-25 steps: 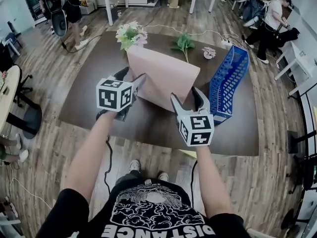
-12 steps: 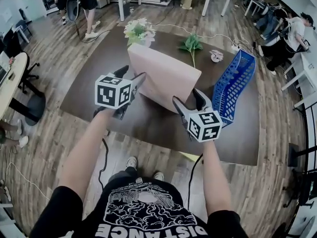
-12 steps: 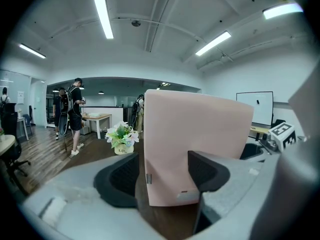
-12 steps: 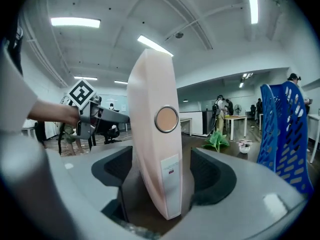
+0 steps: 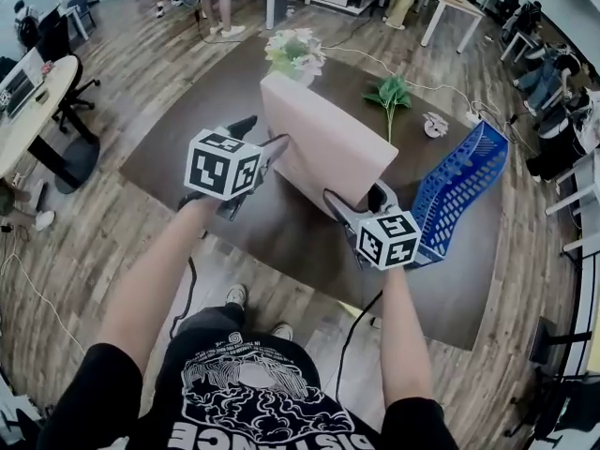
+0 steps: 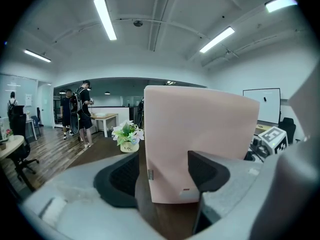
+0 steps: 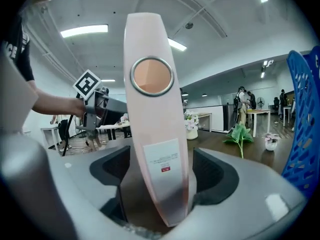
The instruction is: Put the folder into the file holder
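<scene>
The pink folder [image 5: 323,143] stands upright on the dark table [image 5: 187,139]. My right gripper [image 5: 356,197] is at its lower right corner. In the right gripper view the spine [image 7: 152,134] with its round hole runs between the pads, with a thin gap on each side; the jaws have just been opening. My left gripper [image 5: 260,135] is at the folder's left edge. In the left gripper view the broad pink face [image 6: 200,134] shows behind the right pad, and dark table shows between the left pad and the edge. The blue mesh file holder [image 5: 459,190] lies tilted to the right.
A pot of pale flowers [image 5: 295,52], a green sprig [image 5: 392,92] and a small white object [image 5: 434,125] sit at the table's far side. A white cable crosses there. Desks, office chairs and people stand round the room.
My right gripper has sunk a little along the spine and its jaws have spread wider. The left gripper has stayed at the folder's left edge. The head view has shifted.
</scene>
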Motion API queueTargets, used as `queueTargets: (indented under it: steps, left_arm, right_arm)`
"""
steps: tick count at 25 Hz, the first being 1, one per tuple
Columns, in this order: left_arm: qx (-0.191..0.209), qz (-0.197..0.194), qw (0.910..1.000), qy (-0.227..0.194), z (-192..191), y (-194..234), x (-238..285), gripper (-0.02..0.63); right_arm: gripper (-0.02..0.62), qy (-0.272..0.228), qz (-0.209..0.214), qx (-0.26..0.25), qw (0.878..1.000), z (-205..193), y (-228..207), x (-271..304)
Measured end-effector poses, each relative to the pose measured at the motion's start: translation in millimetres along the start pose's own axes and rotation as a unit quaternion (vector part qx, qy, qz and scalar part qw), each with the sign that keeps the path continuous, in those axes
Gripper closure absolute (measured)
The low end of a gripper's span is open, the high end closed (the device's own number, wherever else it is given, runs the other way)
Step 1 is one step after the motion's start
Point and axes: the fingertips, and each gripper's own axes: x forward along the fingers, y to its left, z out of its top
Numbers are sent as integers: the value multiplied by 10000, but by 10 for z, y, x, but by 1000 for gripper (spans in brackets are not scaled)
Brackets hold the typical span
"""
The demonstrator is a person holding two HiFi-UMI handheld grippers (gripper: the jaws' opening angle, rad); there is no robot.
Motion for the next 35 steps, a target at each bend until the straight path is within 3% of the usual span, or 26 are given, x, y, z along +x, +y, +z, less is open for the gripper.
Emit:
queueTargets:
  steps: [12, 21, 29, 35]
  left_arm:
    - [-9, 352, 9993, 91, -65, -18, -1, 290]
    - [1, 450, 9987, 232, -134, -41, -6, 290]
    - [14, 471, 9985, 281, -179, -50, -53, 290]
    - [10, 412, 9988, 256, -200, -121, -55, 290]
  right_arm:
    - [200, 114, 510, -279, 9982, -155, 11, 257]
    - [324, 233, 786, -652, 9945, -190, 60, 329]
    - [378, 255, 679, -890, 9934, -213, 62, 322]
    - [387, 261, 343, -873, 9952, -228, 1, 291]
